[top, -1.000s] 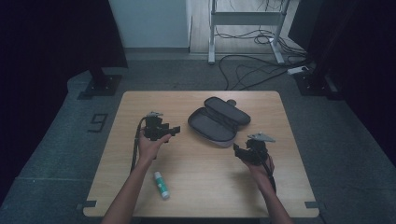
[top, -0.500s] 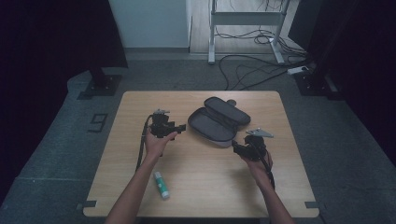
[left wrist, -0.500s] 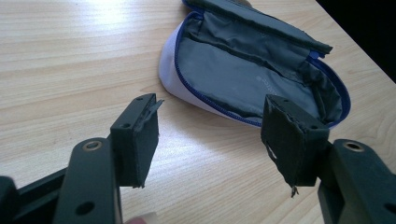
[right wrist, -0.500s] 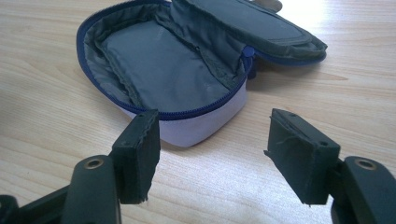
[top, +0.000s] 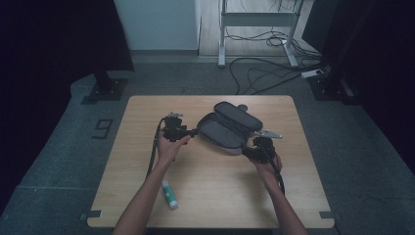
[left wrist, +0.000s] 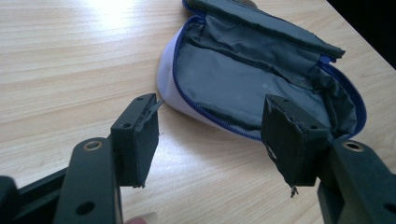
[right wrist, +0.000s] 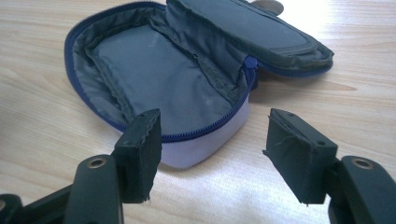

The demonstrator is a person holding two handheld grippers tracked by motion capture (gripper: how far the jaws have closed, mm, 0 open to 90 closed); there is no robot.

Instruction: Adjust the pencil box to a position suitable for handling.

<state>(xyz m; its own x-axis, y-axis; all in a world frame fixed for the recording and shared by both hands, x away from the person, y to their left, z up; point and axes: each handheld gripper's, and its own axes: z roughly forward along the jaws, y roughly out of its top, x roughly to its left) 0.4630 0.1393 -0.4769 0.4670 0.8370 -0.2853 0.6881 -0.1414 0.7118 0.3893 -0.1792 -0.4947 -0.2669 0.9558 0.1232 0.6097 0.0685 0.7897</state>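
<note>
An open zip pouch with grey lining, a blue zipper and a pale outer wall lies at the table's middle, its lid folded back. My left gripper sits at the pouch's left end, jaws open. In the left gripper view the gripper holds nothing, and the pouch lies just beyond its tips. My right gripper is at the pouch's near right end, also open. In the right gripper view the gripper points at the pouch, with the pale wall close in front of the left pad.
A small white tube with a green end lies on the wooden table beside the person's left forearm. Around the table are dark floor, a desk frame and cables at the back.
The left hand has moved its gripper to the right, up to the pouch's left end. The right gripper has hardly shifted.
</note>
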